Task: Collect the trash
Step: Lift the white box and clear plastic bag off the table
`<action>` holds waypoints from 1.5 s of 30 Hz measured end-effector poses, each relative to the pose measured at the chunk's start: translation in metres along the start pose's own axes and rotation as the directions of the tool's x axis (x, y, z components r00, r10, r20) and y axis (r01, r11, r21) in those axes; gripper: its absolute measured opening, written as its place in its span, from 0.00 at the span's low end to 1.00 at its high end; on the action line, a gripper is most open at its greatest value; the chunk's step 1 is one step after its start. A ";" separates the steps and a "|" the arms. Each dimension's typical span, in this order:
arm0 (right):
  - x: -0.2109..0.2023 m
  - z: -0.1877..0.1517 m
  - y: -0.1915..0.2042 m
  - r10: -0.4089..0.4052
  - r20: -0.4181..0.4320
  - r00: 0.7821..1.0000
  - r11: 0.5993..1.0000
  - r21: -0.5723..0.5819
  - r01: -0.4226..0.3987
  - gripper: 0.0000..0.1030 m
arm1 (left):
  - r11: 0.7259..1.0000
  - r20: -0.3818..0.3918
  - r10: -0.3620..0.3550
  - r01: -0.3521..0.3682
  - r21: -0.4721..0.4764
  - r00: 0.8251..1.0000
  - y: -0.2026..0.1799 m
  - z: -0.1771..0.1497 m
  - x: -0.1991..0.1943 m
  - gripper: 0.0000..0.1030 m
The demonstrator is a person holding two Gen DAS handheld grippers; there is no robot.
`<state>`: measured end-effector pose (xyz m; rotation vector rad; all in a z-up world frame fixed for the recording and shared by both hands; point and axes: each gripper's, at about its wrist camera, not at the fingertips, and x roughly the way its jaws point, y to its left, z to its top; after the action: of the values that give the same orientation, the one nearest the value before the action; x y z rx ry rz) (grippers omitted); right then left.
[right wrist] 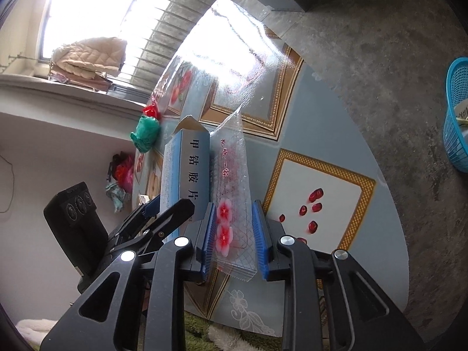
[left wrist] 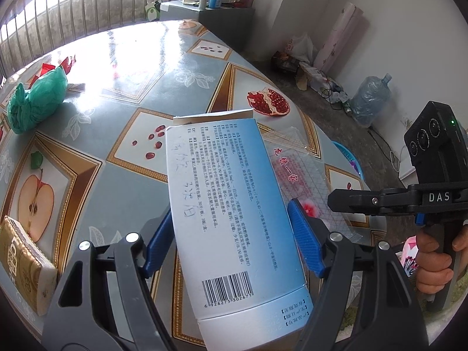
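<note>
My left gripper [left wrist: 234, 234] is shut on a blue-and-white medicine box [left wrist: 231, 204], held above the table with its end flap open. The box also shows in the right wrist view [right wrist: 187, 172]. My right gripper [right wrist: 234, 234] is shut on a clear plastic wrapper [right wrist: 231, 193] with red flowers and red lettering, held upright just right of the box. In the left wrist view the wrapper [left wrist: 295, 163] lies behind the box and the right gripper's body [left wrist: 380, 201] is at the right edge. A green crumpled bag [left wrist: 35, 99] and red wrappers [left wrist: 67, 64] lie at the table's far left.
The round table [left wrist: 122, 67] has a fruit-print cloth. A gold tissue pack [left wrist: 26, 266] lies at its near left edge. A blue basket [right wrist: 456, 117] stands on the concrete floor to the right. A cluttered cabinet [left wrist: 222, 8] stands behind the table.
</note>
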<state>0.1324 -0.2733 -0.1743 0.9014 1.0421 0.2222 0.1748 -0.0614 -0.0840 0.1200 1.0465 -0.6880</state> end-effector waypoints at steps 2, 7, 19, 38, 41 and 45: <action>0.001 0.000 -0.001 0.009 0.002 1.000 1.000 0.014 -0.010 0.20 | 1.000 0.000 0.000 0.000 0.001 1.000 0.000 0.000 0.000 0.68; 0.006 0.001 -0.007 0.027 0.007 1.000 0.998 0.050 -0.028 0.11 | 1.000 0.000 0.002 -0.002 0.001 1.000 0.000 0.001 0.000 0.68; 0.000 -0.002 0.001 -0.010 0.049 0.999 1.000 0.005 0.009 0.05 | 1.000 0.006 0.012 -0.012 -0.004 1.000 -0.003 0.004 -0.003 0.67; -0.009 -0.001 0.007 -0.046 0.094 0.994 0.998 -0.033 0.050 0.05 | 0.997 0.071 0.066 -0.069 0.037 0.995 -0.013 0.005 -0.023 0.67; -0.012 -0.002 0.010 -0.050 0.105 0.993 0.998 -0.040 0.054 0.05 | 0.996 0.084 0.074 -0.078 0.044 0.994 -0.014 0.005 -0.028 0.67; -0.016 -0.003 0.012 -0.052 0.119 0.991 0.997 -0.047 0.058 0.05 | 0.994 0.103 0.085 -0.091 0.054 0.991 -0.017 0.004 -0.035 0.67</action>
<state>0.1242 -0.2732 -0.1556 0.8293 0.9465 0.1462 0.1573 -0.0605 -0.0490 0.1792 0.9191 -0.6381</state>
